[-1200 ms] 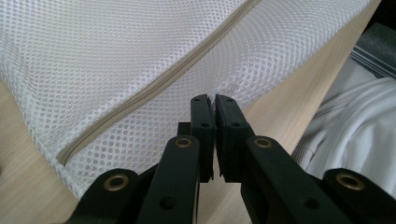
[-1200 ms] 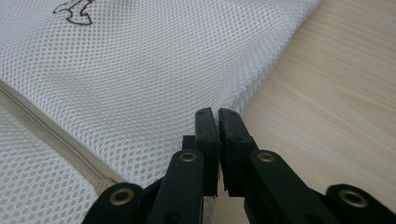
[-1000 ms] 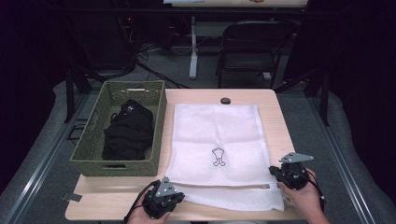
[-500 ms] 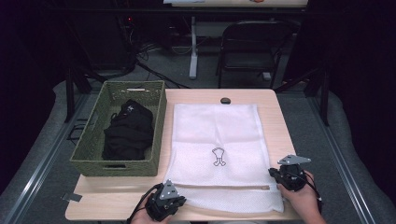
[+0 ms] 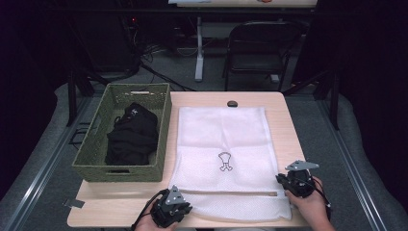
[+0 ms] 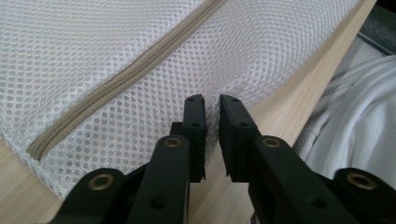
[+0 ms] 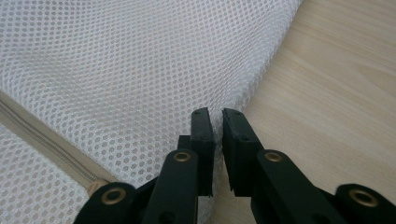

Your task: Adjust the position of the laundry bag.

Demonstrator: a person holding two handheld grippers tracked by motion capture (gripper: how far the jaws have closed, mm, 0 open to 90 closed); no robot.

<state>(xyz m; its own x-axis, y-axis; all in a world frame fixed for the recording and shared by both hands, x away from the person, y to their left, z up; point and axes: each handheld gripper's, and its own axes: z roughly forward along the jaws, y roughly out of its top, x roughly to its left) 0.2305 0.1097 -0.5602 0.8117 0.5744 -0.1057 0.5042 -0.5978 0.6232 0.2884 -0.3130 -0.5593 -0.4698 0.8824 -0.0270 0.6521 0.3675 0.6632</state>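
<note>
The white mesh zippered laundry bag [image 5: 221, 159] lies flat on the light wooden table [image 5: 284, 120], beside the green woven basket [image 5: 122, 139], spread for handling. Left tongs [image 6: 212, 105] and right tongs [image 7: 215, 116] sit at its near corners, jaws narrowly parted and just opening, mesh edge between them, seemingly letting go.

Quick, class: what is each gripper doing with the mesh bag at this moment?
Left gripper: jaws just eased apart, slim gap, mesh bag edge between them.
Right gripper: same, jaws just parted at the bag's edge.
</note>
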